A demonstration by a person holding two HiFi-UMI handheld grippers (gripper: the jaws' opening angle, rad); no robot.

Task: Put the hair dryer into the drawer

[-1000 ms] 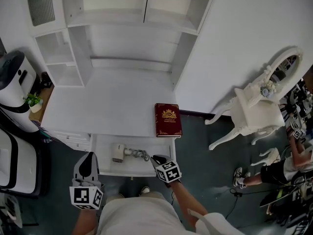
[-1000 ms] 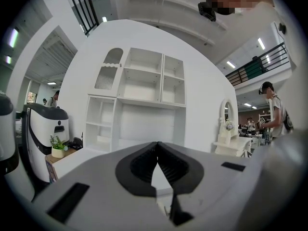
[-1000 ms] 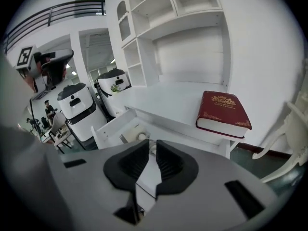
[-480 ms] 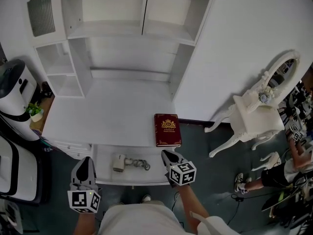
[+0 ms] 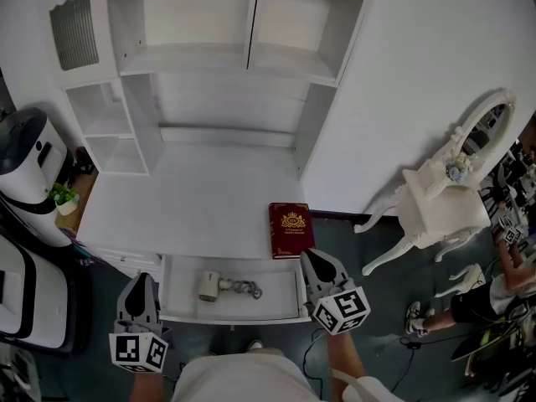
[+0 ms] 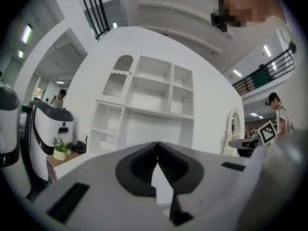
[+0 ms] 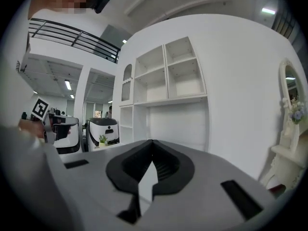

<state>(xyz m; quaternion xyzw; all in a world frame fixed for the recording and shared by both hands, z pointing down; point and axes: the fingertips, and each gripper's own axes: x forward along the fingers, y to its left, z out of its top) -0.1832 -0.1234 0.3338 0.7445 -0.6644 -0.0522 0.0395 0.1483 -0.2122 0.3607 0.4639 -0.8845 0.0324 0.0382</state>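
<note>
Head view: the white hair dryer (image 5: 208,286), short and boxy, lay inside the open white drawer (image 5: 280,301), with its dark coiled cord (image 5: 244,289) beside it. The smooth white bench (image 5: 193,199) above the drawer carried a red hardcover book (image 5: 291,230) with a gold emblem, near its right edge. The left gripper (image 5: 141,279) and the right gripper (image 5: 312,256) flanked the drawer, both apart from the dryer. A white open shelf unit (image 5: 226,57) stood behind. A carved white vanity (image 5: 440,203) with an oval mirror stood to the right on the dark floor (image 5: 368,308).

Left gripper view: matte grey shell, black ribbed pads. The fingers were pressed together with nothing between them, and the shelf unit was ahead.

Right gripper view: same build. The fingers were closed and empty, facing the shelves and a plain white wall (image 7: 240,81).
</note>
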